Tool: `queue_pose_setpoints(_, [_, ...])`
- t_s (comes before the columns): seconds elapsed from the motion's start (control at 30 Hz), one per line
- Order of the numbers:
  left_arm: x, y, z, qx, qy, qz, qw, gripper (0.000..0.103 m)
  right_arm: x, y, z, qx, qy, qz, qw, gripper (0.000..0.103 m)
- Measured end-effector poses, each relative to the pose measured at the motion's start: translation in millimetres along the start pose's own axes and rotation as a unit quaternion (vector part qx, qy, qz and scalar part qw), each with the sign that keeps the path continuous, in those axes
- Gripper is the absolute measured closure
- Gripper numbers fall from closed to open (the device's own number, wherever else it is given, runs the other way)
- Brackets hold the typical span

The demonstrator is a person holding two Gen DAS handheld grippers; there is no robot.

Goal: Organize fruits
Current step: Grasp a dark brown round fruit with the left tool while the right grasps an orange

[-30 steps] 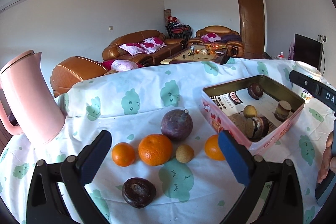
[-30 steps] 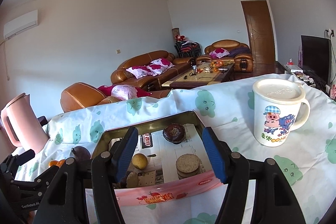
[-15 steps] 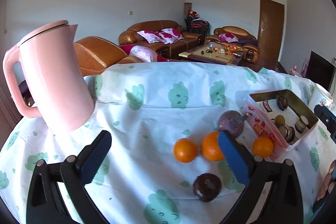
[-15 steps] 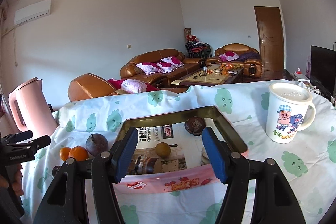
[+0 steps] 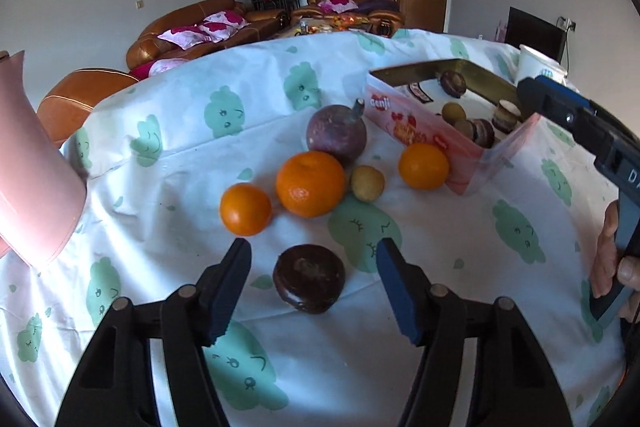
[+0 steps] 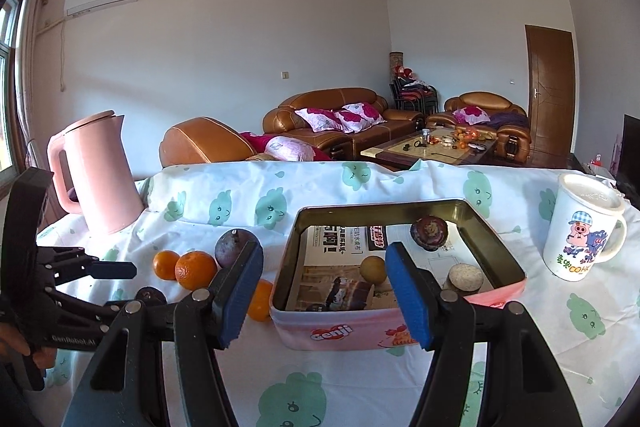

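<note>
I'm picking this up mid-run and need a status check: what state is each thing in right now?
Left gripper: jaws just closed partway, not touching the dark round fruit between them.
Right gripper: open, empty.
Tin box: lidless, several fruits inside.
Three oranges: loose on the cloth.
Pink kettle: upright, lid shut.
Mug: upright, lidded.

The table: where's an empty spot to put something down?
Bare cloth lies between the pink kettle and the small orange. More lies between the pink tin and the pig mug. Crowded: the oranges, purple fruit and dark fruit bunch left of the tin, and the left tongs straddle the dark fruit.
</note>
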State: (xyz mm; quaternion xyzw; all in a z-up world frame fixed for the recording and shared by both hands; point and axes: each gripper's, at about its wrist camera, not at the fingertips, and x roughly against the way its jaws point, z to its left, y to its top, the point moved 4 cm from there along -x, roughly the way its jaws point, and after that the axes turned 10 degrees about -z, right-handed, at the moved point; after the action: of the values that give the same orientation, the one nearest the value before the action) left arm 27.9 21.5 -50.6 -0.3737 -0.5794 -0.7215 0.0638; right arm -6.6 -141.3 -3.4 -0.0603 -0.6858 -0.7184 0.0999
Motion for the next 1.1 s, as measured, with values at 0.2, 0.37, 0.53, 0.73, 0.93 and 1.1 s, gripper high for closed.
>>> queue_pose_setpoints(0.2, [-14.1, -7.2, 3.8, 0.018, -0.007, 0.025, 0.9995, 0.063, -1.6, -1.3, 7.7, 0.016, 0.002, 0.006, 1.000, 0.038])
queue_pose_setpoints(0.37, [-8.5, -4.4, 13.2, 0.032, 0.011, 0.010, 0.9994, 0.063, -5.8, -4.3, 16.7, 0.041, 0.002, 0.023, 0.999, 0.038])
queue_pose_setpoints(0.53, [13.7, 12.4, 38.4, 0.083, 0.042, -0.052, 0.9943, 0.063, -16.5, -12.9, 51.4, 0.116, 0.042, 0.053, 0.991, 0.038])
queue_pose_setpoints(0.73, [26.2, 17.3, 73.2, 0.120, 0.112, -0.082, 0.9830, 0.063, -43.9, -32.6, 97.0, 0.237, 0.053, 0.092, 0.966, 0.049])
queue_pose_setpoints(0.93, [29.5, 16.1, 87.8, 0.152, 0.115, -0.082, 0.9782, 0.063, -73.4, -52.3, 101.2, 0.323, 0.049, 0.153, 0.933, 0.056])
queue_pose_setpoints(1.1, [29.7, 16.6, 83.7, 0.150, 0.109, -0.083, 0.9791, 0.063, -82.6, -67.6, 106.3, 0.411, 0.049, 0.169, 0.894, 0.060])
